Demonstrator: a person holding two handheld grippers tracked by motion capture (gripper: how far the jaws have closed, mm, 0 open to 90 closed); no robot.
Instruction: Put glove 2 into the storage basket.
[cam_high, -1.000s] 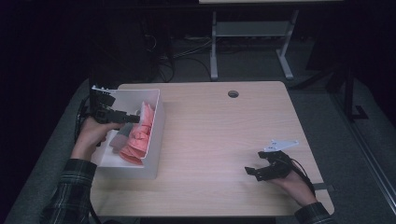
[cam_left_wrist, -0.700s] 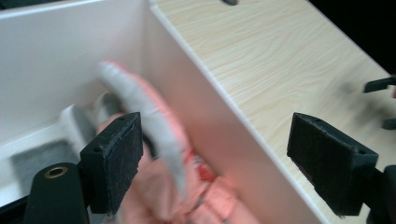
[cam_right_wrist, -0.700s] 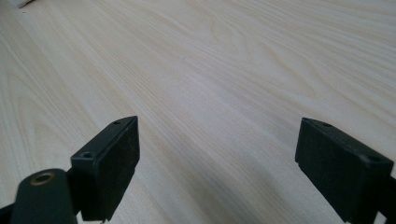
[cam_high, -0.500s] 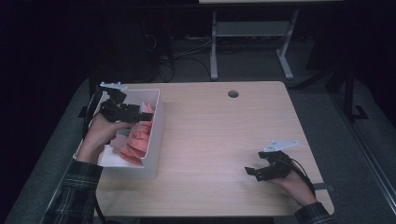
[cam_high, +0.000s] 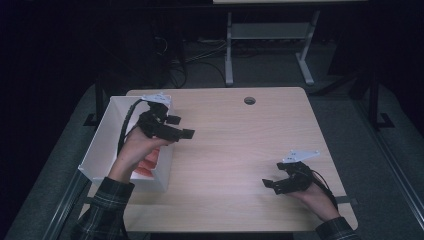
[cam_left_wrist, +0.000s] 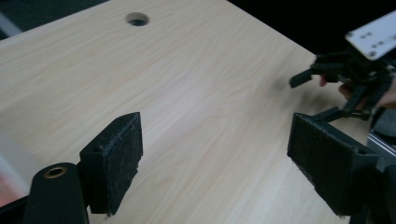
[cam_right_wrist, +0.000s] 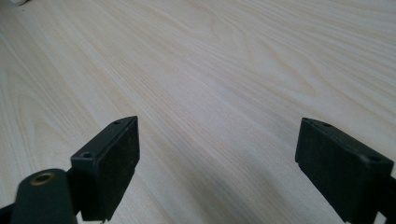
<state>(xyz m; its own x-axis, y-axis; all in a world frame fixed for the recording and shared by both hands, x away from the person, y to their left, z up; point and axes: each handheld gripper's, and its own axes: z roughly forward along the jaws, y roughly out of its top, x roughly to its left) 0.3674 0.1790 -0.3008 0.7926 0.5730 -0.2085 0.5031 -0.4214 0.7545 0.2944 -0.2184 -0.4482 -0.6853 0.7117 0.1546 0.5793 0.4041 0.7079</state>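
- Hovering above the right wall of the white bin, the left gripper points toward the middle of the worktop; its fingers are spread wide and grasp nothing.
- Left gripper view: both black pads stand well apart, with bare light wood grain between them. The round cable hole in the worktop lies ahead, near the far edge.
- The left hand carries this gripper over the bin's near right corner. A black cable arcs from the gripper back over the bin.
- The white bin sits at the left edge of the worktop, its long side running away from the person. Pink-red contents show inside it, just below the left hand and largely covered by it; what they are cannot be told.
- The right gripper rests low at the near right part of the worktop, well apart from the bin. Its fingers are released and spread, with nothing held.
- Right gripper view: bare wood fills the gap between the two pads.
- The right gripper also appears in the left gripper view, at the upper right, with its grey plate on top.
- A plaid sleeve covers the left forearm at the near edge.
- The floor beyond the worktop is dark, with a grey metal stand on it.
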